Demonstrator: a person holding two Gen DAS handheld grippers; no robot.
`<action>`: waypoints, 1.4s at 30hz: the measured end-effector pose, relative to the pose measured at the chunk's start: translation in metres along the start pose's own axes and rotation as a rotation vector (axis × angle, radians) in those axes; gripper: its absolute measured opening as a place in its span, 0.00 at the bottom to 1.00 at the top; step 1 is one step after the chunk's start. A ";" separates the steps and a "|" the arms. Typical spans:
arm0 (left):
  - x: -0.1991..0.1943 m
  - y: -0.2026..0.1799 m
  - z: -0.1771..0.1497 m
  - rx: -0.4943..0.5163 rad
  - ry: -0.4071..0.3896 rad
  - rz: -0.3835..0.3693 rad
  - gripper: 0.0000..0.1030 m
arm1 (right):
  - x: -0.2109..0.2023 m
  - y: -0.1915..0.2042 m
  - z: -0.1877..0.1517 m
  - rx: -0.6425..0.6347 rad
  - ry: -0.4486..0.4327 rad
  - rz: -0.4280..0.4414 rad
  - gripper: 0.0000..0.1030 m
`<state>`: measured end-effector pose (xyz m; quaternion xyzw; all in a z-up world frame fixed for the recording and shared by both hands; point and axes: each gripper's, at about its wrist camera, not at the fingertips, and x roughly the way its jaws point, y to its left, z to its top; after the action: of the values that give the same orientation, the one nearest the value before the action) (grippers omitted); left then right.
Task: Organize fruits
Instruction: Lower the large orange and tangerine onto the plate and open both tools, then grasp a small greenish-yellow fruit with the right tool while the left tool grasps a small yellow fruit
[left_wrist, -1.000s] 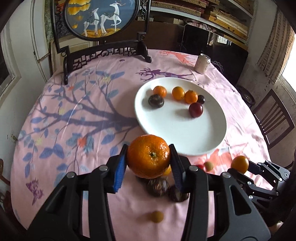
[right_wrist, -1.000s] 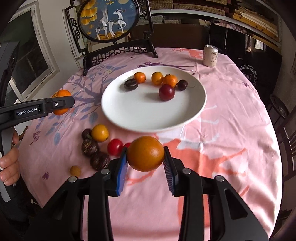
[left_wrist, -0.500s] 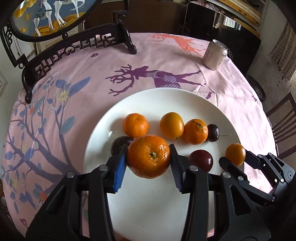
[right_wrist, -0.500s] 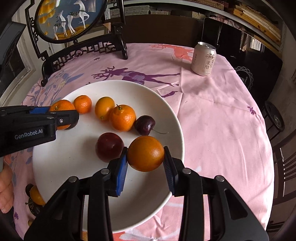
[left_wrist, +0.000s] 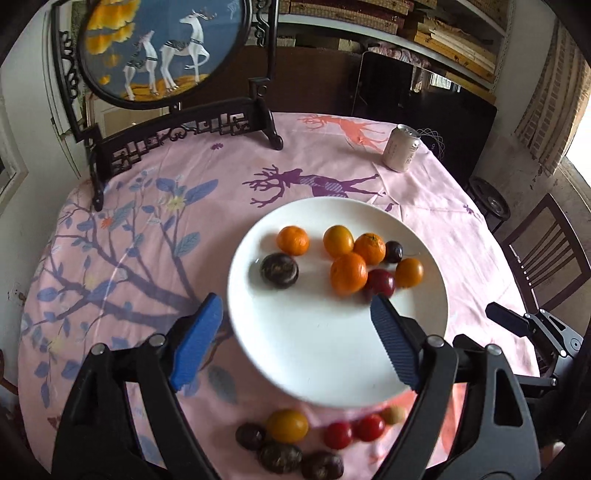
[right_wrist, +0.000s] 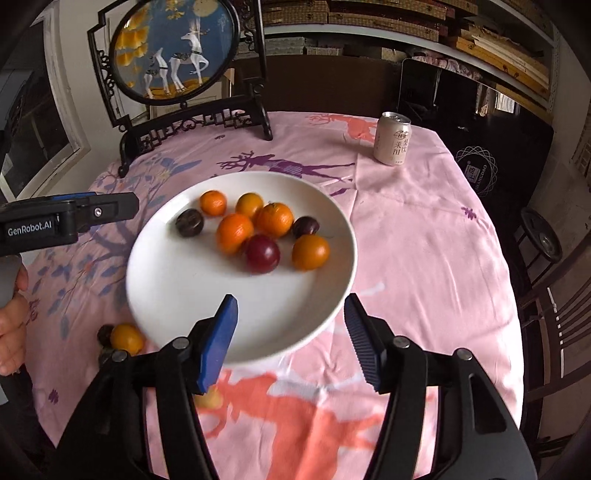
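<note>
Pink printed cloth covers the round bench (left_wrist: 122, 236), and the broad white ceramic plate (left_wrist: 295, 354) lies just ahead of both claws, its near rim passing between the blue pads. The left claw (left_wrist: 295, 343) is spreading its jaws with nothing between them; bare plate floor sits under the gap. The right claw (right_wrist: 288, 339) is likewise spreading, released, over the plate's near edge. Both point steeply downward. Beyond the left claw, on the plate's far half, eight fruits cluster: orange mandarins (left_wrist: 348, 272), a dark red plum (right_wrist: 262, 253) and a dark purple passion fruit (left_wrist: 279, 269). Nearer than the left claw, off the plate, loose fruits (left_wrist: 287, 425) lie on the cloth. Open cloth stretches to the right of the right claw, up to a pale drink can (right_wrist: 392, 138) far ahead. A person's hand (right_wrist: 11, 321) grips the left tool's handle.
</note>
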<state>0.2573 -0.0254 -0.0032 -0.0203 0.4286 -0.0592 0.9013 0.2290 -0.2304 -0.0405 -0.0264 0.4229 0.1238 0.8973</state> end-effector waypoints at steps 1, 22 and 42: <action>-0.012 0.005 -0.015 -0.009 -0.012 0.003 0.86 | -0.009 0.006 -0.013 0.007 -0.001 0.009 0.59; -0.059 0.071 -0.197 -0.071 0.064 0.022 0.86 | -0.003 0.077 -0.097 -0.094 0.054 -0.063 0.81; -0.047 0.057 -0.199 -0.050 0.111 0.001 0.86 | 0.042 0.085 -0.081 -0.189 0.106 -0.038 0.25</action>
<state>0.0783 0.0401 -0.0977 -0.0393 0.4792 -0.0492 0.8755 0.1730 -0.1523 -0.1197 -0.1252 0.4559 0.1446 0.8692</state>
